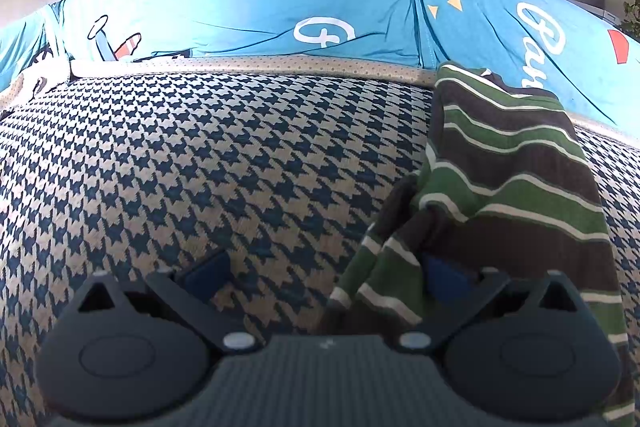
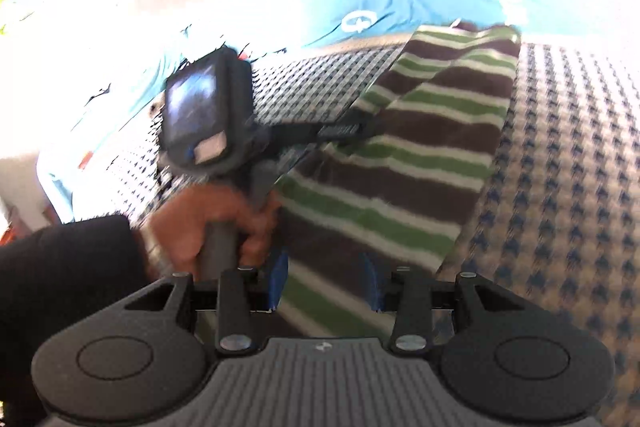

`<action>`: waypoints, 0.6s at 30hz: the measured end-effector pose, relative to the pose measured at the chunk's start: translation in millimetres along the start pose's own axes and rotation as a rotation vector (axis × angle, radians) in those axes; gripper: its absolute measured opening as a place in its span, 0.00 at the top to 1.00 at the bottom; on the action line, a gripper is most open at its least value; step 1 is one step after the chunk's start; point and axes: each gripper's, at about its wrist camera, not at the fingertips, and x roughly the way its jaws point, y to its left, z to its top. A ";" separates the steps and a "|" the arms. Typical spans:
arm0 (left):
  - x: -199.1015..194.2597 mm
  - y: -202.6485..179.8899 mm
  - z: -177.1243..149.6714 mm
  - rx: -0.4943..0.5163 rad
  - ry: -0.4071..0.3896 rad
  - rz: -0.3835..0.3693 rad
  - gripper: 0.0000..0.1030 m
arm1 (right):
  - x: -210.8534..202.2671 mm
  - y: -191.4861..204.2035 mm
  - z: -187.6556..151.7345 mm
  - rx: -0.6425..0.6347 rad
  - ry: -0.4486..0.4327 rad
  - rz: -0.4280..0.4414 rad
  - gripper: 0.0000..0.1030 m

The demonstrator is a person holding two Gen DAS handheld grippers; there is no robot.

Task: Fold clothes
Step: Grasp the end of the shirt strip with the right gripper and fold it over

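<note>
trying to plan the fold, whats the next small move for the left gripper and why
Probably slide the left gripper toward the striped garment and close on its bunched edge: the jaws stand open, and the cloth drapes over only one finger, so nothing is gripped.

The houndstooth cover (image 1: 200,155) lies bare across the left and middle of the left wrist view, giving open room right up to the far blue cushions (image 1: 248,11), which wall off the back. On the right the striped garment (image 1: 512,163) blocks the way, draped over one fingertip of the left gripper (image 1: 324,273). In the right wrist view, the left hand (image 2: 208,223) and its tool stand near left; bare cover lies free to the right.
</note>
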 end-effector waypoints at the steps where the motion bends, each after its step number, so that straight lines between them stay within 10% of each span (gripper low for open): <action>1: -0.2 -0.3 -0.2 0.000 -0.001 0.001 0.00 | 1.8 -5.1 6.5 0.002 -0.006 0.000 0.61; 18: -15.9 -15.6 18.2 -0.011 -0.087 -0.087 0.00 | 45.5 -81.9 80.7 0.106 -0.062 -0.120 0.61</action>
